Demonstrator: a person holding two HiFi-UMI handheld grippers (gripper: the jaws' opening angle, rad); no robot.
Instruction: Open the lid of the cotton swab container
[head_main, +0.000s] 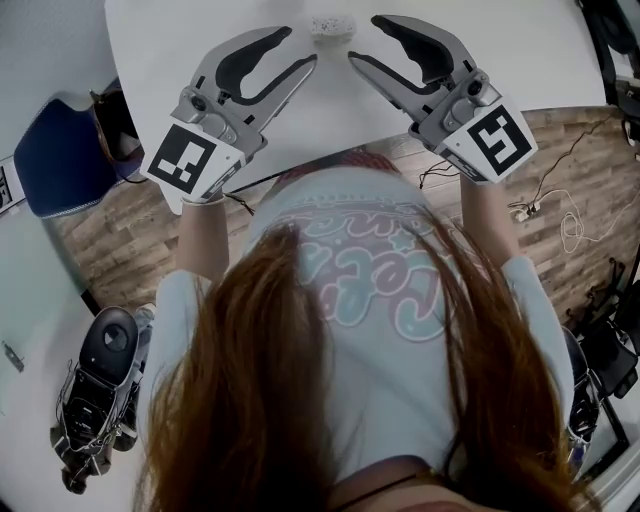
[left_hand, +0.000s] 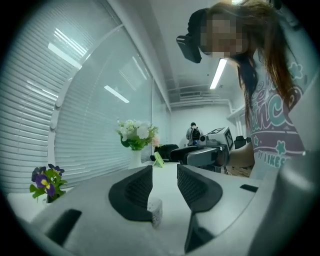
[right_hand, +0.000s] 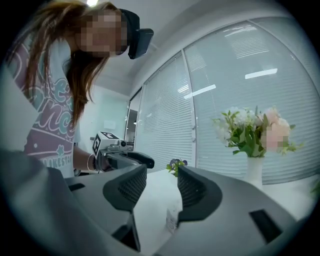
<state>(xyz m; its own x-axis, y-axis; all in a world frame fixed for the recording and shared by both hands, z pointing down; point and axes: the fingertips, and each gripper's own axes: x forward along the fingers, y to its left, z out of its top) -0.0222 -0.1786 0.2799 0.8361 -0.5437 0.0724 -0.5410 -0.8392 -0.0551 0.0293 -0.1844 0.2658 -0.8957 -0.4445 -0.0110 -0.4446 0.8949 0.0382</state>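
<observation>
Cotton swab container (head_main: 332, 27) on table (head_main: 180, 30), partly hidden by jaws in both gripper views; label unreadable; left hand-held gripper (head_main: 298, 46) and right hand-held gripper (head_main: 365, 39) released, empty.

grippers (head_main: 300, 47) (head_main: 363, 40): 2 | swab container (head_main: 332, 27): 1 | table (head_main: 200, 30): 1 | flower bunches (left_hand: 136, 134) (left_hand: 45, 181): 2

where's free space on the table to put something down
The white table is bare left of the left gripper, out to its rounded edge, and right of the right gripper, toward the far right edge. The middle is crowded: both grippers' open jaws flank the cotton swab container.
</observation>
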